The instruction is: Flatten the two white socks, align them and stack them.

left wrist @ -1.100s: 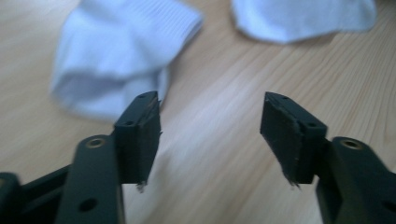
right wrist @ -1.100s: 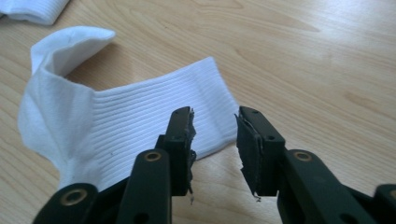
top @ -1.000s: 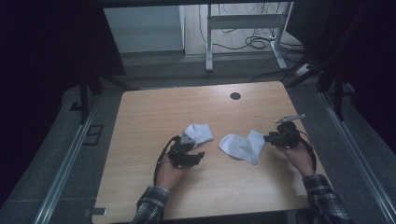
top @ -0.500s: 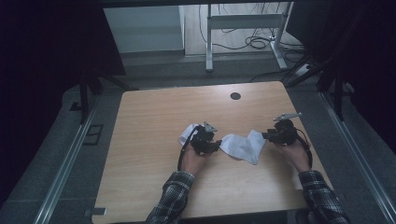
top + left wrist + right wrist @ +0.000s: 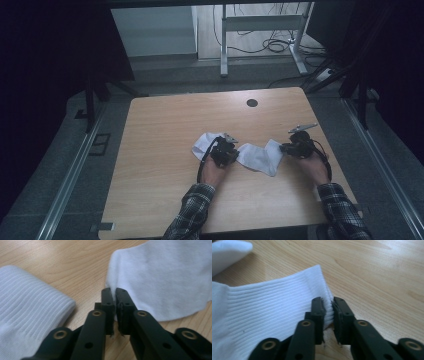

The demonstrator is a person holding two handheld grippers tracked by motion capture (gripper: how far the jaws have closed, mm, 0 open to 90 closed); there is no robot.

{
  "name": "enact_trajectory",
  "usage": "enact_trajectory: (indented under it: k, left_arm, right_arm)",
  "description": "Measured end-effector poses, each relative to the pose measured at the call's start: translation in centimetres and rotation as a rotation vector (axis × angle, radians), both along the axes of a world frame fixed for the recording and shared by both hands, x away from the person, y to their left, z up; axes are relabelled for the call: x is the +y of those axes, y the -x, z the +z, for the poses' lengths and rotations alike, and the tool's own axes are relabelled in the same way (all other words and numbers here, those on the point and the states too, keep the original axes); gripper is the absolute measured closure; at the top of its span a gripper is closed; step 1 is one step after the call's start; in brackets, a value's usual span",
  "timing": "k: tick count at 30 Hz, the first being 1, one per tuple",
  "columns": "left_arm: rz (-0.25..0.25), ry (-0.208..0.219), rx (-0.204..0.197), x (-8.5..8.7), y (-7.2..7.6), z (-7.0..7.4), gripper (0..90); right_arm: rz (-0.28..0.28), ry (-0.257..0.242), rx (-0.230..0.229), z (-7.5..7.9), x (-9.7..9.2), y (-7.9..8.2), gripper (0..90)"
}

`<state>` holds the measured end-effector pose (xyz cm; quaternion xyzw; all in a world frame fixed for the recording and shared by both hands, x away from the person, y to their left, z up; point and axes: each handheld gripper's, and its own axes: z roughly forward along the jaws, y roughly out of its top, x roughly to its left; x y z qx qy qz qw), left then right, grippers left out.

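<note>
Two white socks lie on the wooden table (image 5: 165, 125). One ribbed sock (image 5: 204, 143) (image 5: 25, 315) rests free, just left of my left gripper. The other sock (image 5: 260, 157) (image 5: 162, 277) (image 5: 274, 315) stretches between both grippers. My left gripper (image 5: 234, 151) (image 5: 115, 293) has just been closing and is shut on this sock's smooth left edge. At the sock's right end, my right gripper (image 5: 285, 148) (image 5: 328, 302) has also just been closing, and its pads pinch the ribbed cuff. Both hands rest low on the table.
A round black hole (image 5: 252, 103) sits near the table's far edge. Behind the table stand a metal frame (image 5: 260, 25) and loose cables (image 5: 280, 47) on the floor. A further white fold (image 5: 229, 252) shows at the top left of the right gripper view.
My left gripper moved right, away from the ribbed sock, to the left end of the other sock and closed on it. The right hand stayed at the cuff.
</note>
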<state>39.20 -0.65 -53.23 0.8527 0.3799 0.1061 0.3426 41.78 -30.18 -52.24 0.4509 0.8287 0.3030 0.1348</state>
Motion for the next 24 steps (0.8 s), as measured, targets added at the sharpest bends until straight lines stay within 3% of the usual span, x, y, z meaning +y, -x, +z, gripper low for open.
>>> enact_trajectory:
  k: [5,13,16,24]
  left_arm:
    - [0.01,0.005,-0.029,0.9,0.4,0.7,86.4]
    - [0.028,0.025,-0.074,3.3,1.9,3.1,86.4]
    - [0.034,0.029,-0.098,4.7,3.0,4.3,86.4]
    - [0.031,0.042,-0.128,7.5,5.8,6.0,86.3]
  right_arm:
    - [-0.004,0.007,-0.014,0.5,0.0,0.4,81.3]
    - [0.02,-0.043,-0.075,2.8,0.0,1.8,81.1]
    - [0.041,-0.059,-0.096,3.9,0.2,2.7,81.1]
    - [0.104,-0.119,-0.135,6.3,1.3,5.1,81.0]
